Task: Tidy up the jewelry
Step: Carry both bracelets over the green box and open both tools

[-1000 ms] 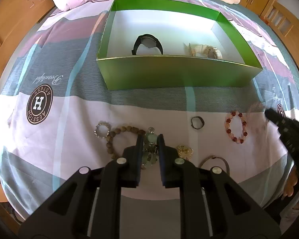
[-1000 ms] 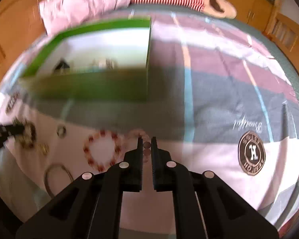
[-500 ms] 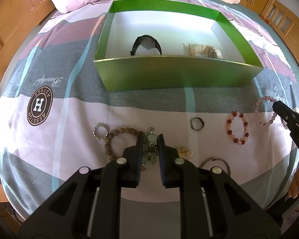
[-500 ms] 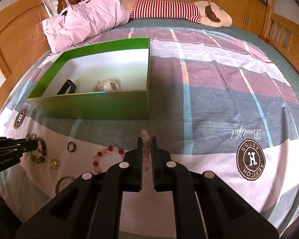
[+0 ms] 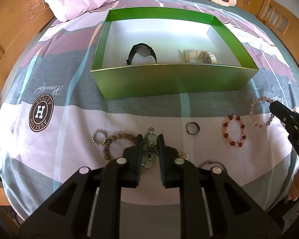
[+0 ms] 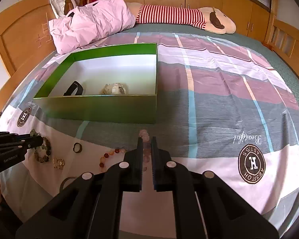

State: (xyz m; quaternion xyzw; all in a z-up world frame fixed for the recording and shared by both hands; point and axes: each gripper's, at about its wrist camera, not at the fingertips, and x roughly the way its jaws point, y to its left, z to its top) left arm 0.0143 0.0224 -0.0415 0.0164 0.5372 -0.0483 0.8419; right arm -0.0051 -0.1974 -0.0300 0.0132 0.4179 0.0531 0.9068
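A green box (image 5: 175, 81) with a white inside stands on the bed and holds a black watch (image 5: 142, 53) and a pale bracelet (image 5: 199, 55); it also shows in the right wrist view (image 6: 101, 107). My left gripper (image 5: 150, 139) is shut on a green jade bead bracelet (image 5: 151, 138), low over the sheet. My right gripper (image 6: 147, 140) is shut on a pale pink bead bracelet (image 6: 144, 134), which hangs from its tip in the left wrist view (image 5: 259, 111).
On the sheet lie a brown wooden bead bracelet (image 5: 117, 139), a small crystal ring (image 5: 99, 137), a dark ring (image 5: 192, 128), a red and pink bead bracelet (image 5: 233, 130), a gold piece (image 6: 58, 163) and a metal bangle (image 5: 213, 164). A pink pillow (image 6: 89, 27) lies behind the box.
My right gripper has lifted the pale pink bracelet off the sheet and risen, so the box sits lower in its view. My left gripper has risen slightly with the green bracelet.
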